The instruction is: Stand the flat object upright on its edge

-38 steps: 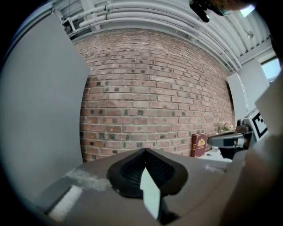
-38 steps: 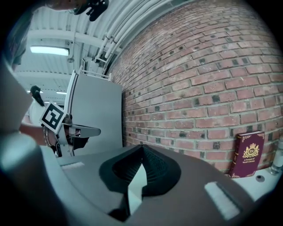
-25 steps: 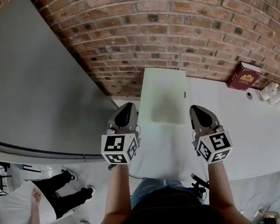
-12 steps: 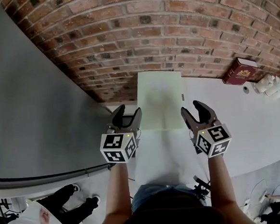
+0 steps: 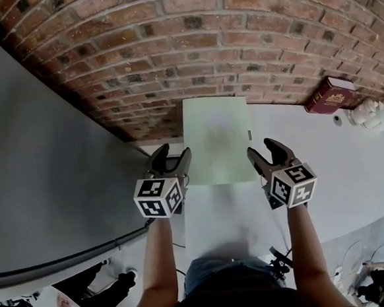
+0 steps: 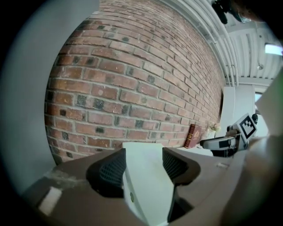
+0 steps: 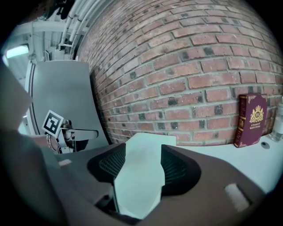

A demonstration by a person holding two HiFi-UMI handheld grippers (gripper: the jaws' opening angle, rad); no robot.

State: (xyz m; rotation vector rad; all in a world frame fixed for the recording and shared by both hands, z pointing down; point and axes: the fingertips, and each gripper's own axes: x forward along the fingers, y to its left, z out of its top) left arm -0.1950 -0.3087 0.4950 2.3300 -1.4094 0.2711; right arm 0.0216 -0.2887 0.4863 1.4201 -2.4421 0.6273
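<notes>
Presently the dark ribbed fingers point(image 6: 108, 170) of the left gripper point(image 5: 173, 155) stand spread, having just been opening; the right gripper point(image 5: 263, 149) shows the same. Each gripper view shows the pale green flat rectangular panel point(image 5: 216, 128) through the gap, with neither pair pressing on it. The grippers flank its near end, one at each corner. The panel appears to lie flat on the white counter point(image 5: 338, 164), its far end at the foot of the red brick wall point(image 5: 190, 44). Assessment: nothing of the task is done; gripping, tilting and setting on edge all remain. The wall close behind limits room for the lift. A dark red hardback book point(image 5: 332, 95) and a small white ornament point(image 5: 367, 112) stand well to the right, clear of the work. A grey partition point(image 5: 40, 161) lies left.
</notes>
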